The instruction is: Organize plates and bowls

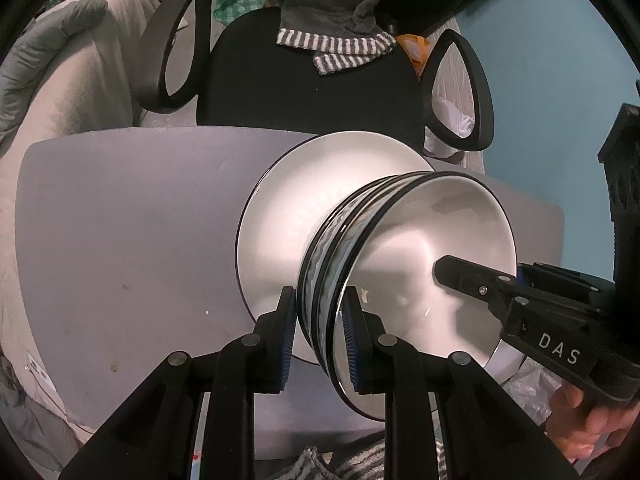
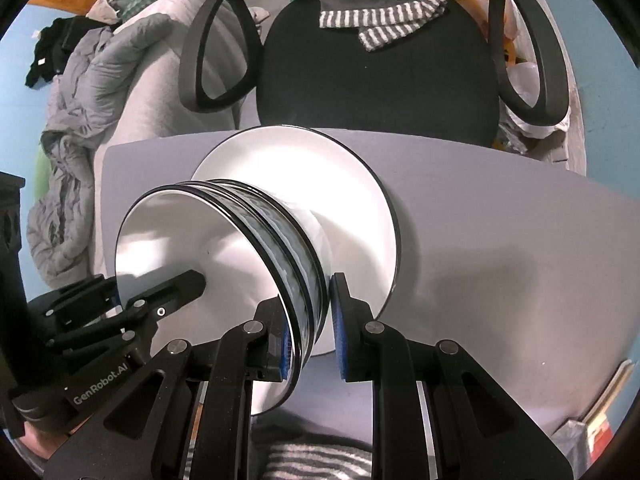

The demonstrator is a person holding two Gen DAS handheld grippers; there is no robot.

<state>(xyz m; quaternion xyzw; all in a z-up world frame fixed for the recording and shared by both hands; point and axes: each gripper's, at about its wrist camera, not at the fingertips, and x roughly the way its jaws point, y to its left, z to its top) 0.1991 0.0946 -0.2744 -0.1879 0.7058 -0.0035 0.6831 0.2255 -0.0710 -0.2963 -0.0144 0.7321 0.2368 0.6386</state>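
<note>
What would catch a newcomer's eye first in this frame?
A stack of white bowls with dark rims, gripped at opposite rims by the left gripper and the right gripper. It sits over a white plate on the grey table, with a black chair behind.

Your left tongs (image 1: 320, 336) pinch the rim of the stacked bowls (image 1: 404, 280), one pad outside and one inside. The bowls sit on a white plate (image 1: 320, 184) on the grey desk (image 1: 128, 240). Your right tongs (image 1: 476, 284) reach into the top bowl from the right. A black chair (image 1: 308, 92) stands behind the desk.
</note>
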